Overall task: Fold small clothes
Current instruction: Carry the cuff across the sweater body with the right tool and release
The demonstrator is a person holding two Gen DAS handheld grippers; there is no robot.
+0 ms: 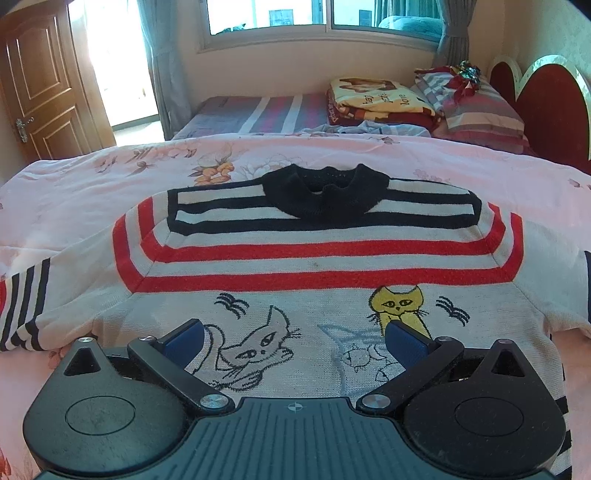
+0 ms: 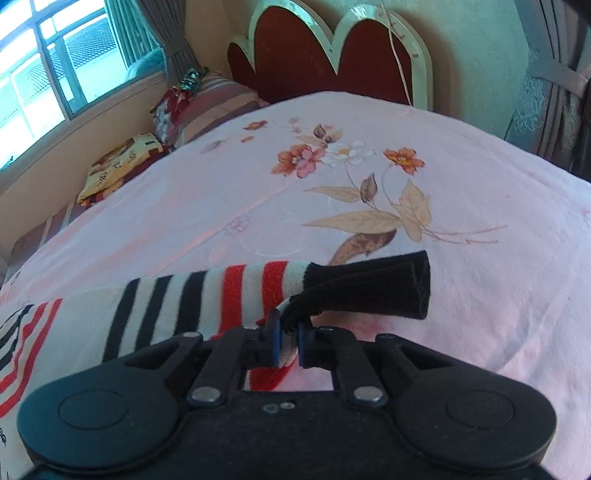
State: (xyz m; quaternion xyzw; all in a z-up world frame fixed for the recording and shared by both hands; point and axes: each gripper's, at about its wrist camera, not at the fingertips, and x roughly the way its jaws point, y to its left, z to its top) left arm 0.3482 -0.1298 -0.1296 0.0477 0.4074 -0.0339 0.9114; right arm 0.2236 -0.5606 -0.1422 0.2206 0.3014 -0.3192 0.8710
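**A:** Where's the garment?

**B:** Small knit sweater [image 1: 317, 258] lies flat, front side up, on the pink floral bedspread [image 1: 92, 192]. Black collar [image 1: 325, 195] points away from the left wrist camera, toward the window [image 1: 321, 14]. Navy stripes at the shoulders, red stripes below them, cat drawings across the chest.

**A:** Sleeves?

**B:** Both spread out to the sides. The sleeve [image 2: 207, 302] seen from the right wrist runs across the spread and ends in a black ribbed cuff [image 2: 373, 288].

**A:** Right gripper?

**B:** Right gripper [image 2: 287, 341] is clamped on the sleeve, near where the cuff starts. Blue pads [image 2: 274, 347] nearly together, with a fold of knit pinched between them. The cuff sticks out past the fingertips to the right, its open end free.

**A:** Left?

**B:** Left gripper [image 1: 293, 339] stands wide apart over the lower chest, nothing between the pads. Cannot tell whether the fingertips touch the fabric. White cat drawing sits by one finger, yellow cat by the other.

**A:** Surroundings?

**B:** Folded blanket [image 1: 380, 99] and striped pillow [image 1: 480, 110] on a second, striped bed surface behind, under the window. Red scalloped headboard [image 2: 325, 48] with a white edge. Wooden door [image 1: 44, 81] on the left of the left wrist view, grey curtains [image 1: 159, 62] by the window.
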